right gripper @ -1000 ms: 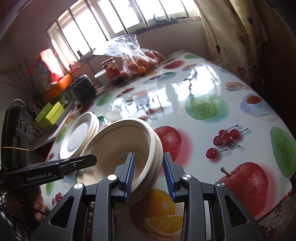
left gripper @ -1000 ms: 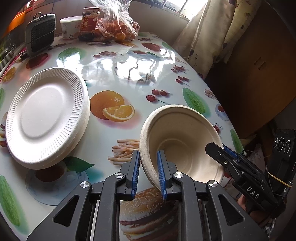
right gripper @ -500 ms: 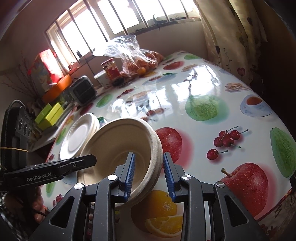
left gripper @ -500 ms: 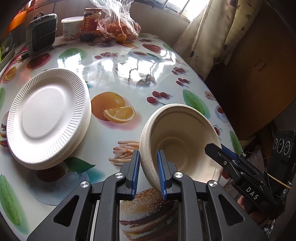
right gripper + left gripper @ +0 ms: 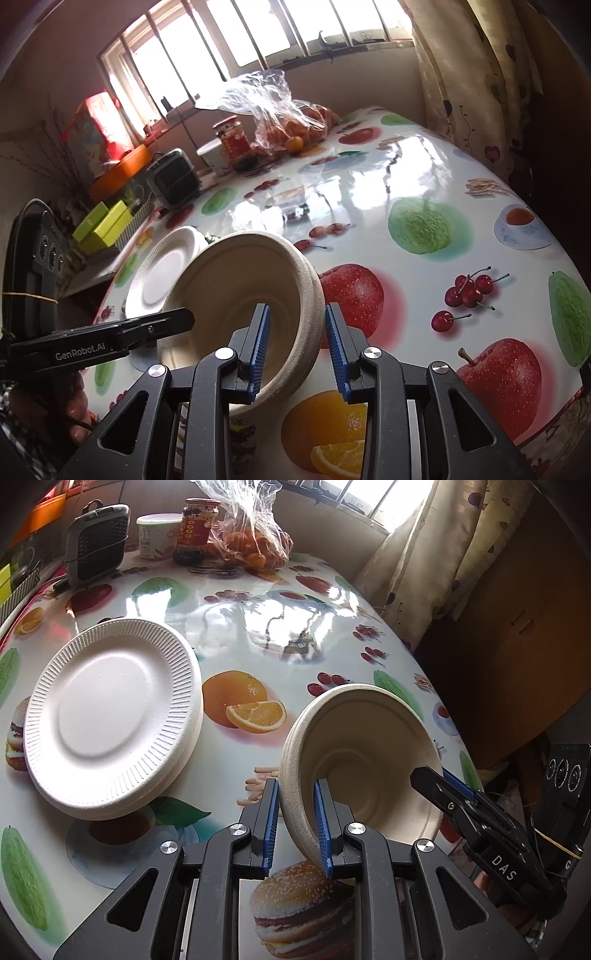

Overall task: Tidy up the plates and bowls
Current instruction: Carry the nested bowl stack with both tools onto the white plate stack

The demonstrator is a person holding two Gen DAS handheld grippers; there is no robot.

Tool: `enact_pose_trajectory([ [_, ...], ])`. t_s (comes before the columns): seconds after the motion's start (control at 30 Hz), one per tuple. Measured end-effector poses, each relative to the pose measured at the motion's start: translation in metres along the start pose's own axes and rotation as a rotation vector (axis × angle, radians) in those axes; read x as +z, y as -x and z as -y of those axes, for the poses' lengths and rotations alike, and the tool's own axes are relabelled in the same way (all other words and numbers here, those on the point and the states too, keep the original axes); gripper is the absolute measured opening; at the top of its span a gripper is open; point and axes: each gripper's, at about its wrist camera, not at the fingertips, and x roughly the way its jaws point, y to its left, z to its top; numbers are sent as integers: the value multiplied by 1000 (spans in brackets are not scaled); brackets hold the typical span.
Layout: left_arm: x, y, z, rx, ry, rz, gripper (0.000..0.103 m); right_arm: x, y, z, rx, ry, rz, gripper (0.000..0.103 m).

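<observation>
A stack of tan paper bowls (image 5: 365, 753) is held tipped on its side just above the fruit-print table (image 5: 258, 627). My left gripper (image 5: 295, 823) is shut on the near-left rim. My right gripper (image 5: 439, 775) is shut on the opposite rim. In the right wrist view the bowls (image 5: 236, 280) open toward me, with my right gripper (image 5: 297, 343) astride the right rim and my left gripper (image 5: 184, 317) clamped at the left. A stack of white ribbed plates (image 5: 110, 720) lies flat on the table to the left, also seen as plates (image 5: 162, 269) behind the bowls.
At the far end by the window stand a bag of oranges (image 5: 251, 542), a red-labelled jar (image 5: 197, 528), a white tub (image 5: 155, 531) and a grey grilled device (image 5: 96, 542). A curtain (image 5: 424, 554) hangs by the table's right edge.
In the right wrist view the bowls' rims, fanned apart a second ago, now sit closer together and the stack has tipped slightly. Both grippers hold their places and their grips.
</observation>
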Motion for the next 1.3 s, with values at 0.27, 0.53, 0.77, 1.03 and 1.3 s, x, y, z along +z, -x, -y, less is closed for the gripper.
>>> enact_pose_trajectory([
  [0.27,2,13,-14,17,31,25,20,11,-7,-21,22,39,2,30],
  [0.53,6,30,-32,39,63,64,20,22,-18,-44,53,82,-3,30],
  [0.77,11,44,-52,69,96,94,20,32,-29,-66,91,123,-11,30],
  [1.03,18,57,-74,103,133,118,20,43,-44,-92,129,166,-21,30],
  [1.3,28,70,-94,136,161,145,20,53,-61,-114,162,195,-34,30],
])
